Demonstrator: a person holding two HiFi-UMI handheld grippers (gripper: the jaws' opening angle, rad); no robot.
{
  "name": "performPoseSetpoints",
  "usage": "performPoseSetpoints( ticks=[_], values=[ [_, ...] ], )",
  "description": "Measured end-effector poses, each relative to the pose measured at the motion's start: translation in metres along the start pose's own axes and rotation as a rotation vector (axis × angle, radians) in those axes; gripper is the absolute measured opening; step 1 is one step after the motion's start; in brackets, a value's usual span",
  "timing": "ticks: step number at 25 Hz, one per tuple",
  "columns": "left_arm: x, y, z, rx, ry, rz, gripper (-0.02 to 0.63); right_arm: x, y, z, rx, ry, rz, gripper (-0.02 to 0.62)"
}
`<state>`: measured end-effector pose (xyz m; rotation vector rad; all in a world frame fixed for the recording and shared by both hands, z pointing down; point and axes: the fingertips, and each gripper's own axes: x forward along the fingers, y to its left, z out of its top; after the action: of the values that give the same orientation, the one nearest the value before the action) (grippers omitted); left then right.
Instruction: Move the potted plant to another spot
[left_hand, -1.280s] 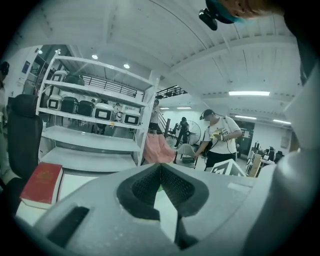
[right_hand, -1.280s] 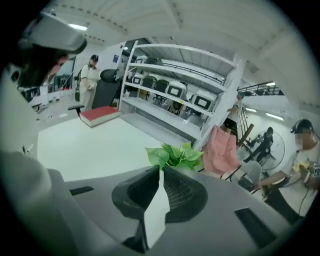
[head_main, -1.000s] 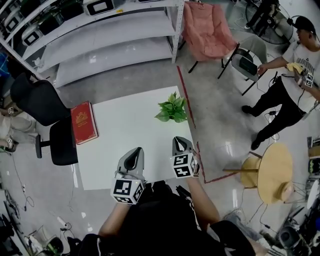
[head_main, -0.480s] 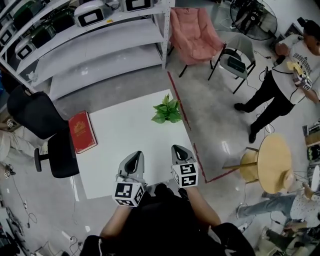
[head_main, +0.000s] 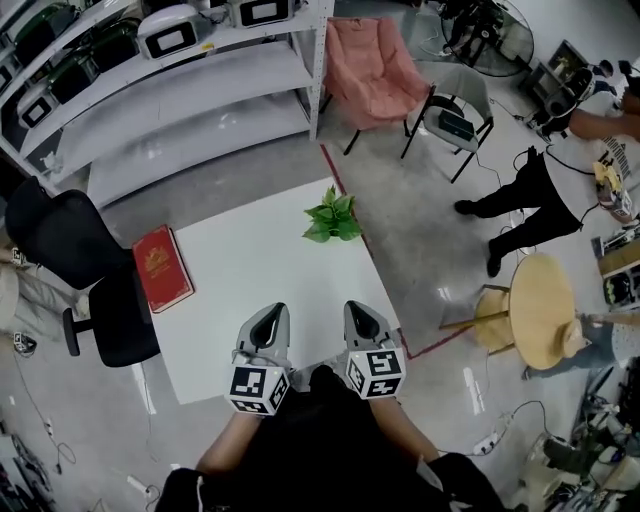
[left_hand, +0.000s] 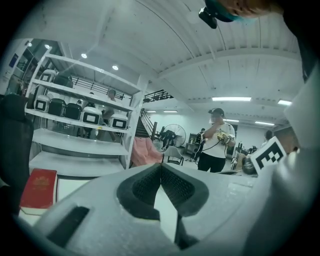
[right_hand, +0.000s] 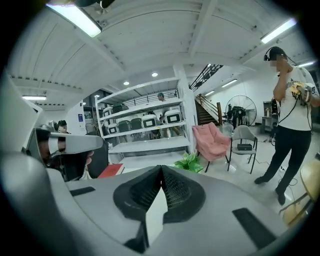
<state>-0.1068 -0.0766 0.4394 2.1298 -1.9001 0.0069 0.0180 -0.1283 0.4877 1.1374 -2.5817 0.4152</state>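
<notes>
Your left gripper (head_main: 268, 318) and right gripper (head_main: 359, 316) hang side by side over the near edge of the white table (head_main: 250, 262), tips pointing away from you. Each gripper view shows the ribbed pads pressed together at the tips, with nothing between them.

Potted plant (head_main: 331, 216): at the far right corner of the table, close to the right edge, well apart from both grippers. Only its green leaves show from above. It also appears in the right gripper view, beyond the jaw tips and a little to the right.

Red book (head_main: 162, 268): lies flat at the table's left edge, beside the black office chair (head_main: 75, 240).

Changes from a second ago: your right gripper was ahead of the left, reaching toward the plant. It has come back, and the two now sit level. The plant and book keep their places on the table. The bystander (head_main: 530, 195) by the round wooden table (head_main: 540, 312) has drifted toward the right edge of the head view.
</notes>
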Motion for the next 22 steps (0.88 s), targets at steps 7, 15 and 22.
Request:
performPoseSetpoints(
  ticks=[7,15,22],
  values=[
    [-0.012,-0.009,0.0,0.002,-0.005,-0.045,0.017,-0.037,0.021,0.0,0.009,-0.04,-0.035,0.012],
    [-0.017,-0.015,-0.009,0.006,0.002,-0.071,0.017,-0.043,0.025,-0.008,-0.005,-0.051,-0.043,0.011],
    [-0.015,-0.018,-0.011,0.015,0.012,-0.083,0.017,-0.045,0.022,-0.006,-0.014,-0.054,-0.042,0.012]
  ],
)
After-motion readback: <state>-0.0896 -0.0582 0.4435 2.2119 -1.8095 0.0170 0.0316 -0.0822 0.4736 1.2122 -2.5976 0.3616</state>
